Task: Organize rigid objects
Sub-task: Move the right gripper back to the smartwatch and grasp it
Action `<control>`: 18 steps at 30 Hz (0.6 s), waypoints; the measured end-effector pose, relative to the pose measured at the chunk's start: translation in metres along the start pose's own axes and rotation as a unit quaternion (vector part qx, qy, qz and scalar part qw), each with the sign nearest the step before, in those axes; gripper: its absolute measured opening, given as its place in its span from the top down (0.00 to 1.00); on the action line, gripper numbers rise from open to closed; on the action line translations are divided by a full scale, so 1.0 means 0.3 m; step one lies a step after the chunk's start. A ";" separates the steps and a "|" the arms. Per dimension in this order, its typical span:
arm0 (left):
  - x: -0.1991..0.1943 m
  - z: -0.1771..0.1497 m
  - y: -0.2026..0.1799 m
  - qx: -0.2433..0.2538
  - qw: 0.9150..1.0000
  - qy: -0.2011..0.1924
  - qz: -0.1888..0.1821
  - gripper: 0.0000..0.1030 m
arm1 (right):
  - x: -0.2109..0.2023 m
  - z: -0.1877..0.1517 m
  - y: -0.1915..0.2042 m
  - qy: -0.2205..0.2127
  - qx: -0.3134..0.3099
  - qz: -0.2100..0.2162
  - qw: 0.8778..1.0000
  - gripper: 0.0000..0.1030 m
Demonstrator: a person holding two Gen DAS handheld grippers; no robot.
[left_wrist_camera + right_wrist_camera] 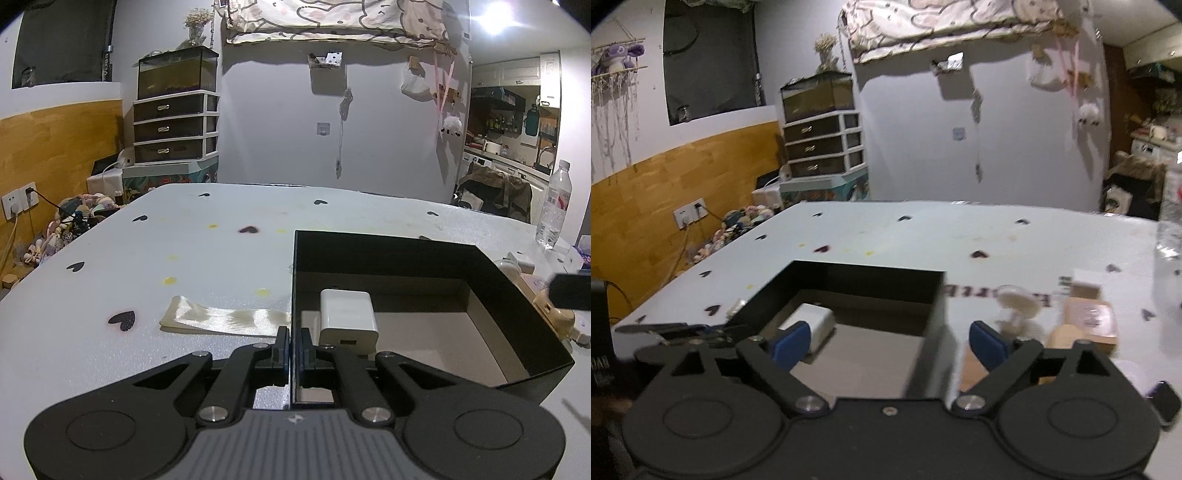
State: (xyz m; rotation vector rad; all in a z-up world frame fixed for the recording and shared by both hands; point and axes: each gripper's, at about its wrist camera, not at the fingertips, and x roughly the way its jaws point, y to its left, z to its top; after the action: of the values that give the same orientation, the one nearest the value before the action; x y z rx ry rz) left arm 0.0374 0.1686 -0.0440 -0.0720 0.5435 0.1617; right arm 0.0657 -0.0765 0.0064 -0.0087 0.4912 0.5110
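Right now the left gripper (294,345) is pinching the near left wall of the black box (517,291), its jaws closed on that thin wall, while a white charger (347,319) is lying inside the box against the same wall. Meanwhile the right gripper (891,341) is hovering over the box's near right corner with its blue fingertips (792,341) spread wide and nothing between them, and a beige bottle (1086,325) is lying on the white table (155,258) just right of the box.
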 end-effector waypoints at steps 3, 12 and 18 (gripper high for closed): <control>0.000 0.000 0.000 0.000 1.000 0.000 0.000 0.96 | -0.035 -0.029 -0.036 -0.009 -0.007 -0.017 1.000 0.02; -0.002 0.001 0.001 -0.002 1.000 -0.001 0.003 0.96 | -0.092 -0.124 -0.206 0.007 0.028 -0.107 0.994 0.01; -0.002 -0.001 0.001 -0.003 1.000 -0.002 0.002 0.96 | -0.095 -0.170 -0.337 0.004 0.055 -0.184 0.981 0.01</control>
State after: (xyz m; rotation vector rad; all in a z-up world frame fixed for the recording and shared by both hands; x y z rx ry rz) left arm 0.0367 0.1689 -0.0438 -0.0771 0.5396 0.1686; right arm 0.0687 -0.1849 -0.0372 0.0044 0.5110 0.1214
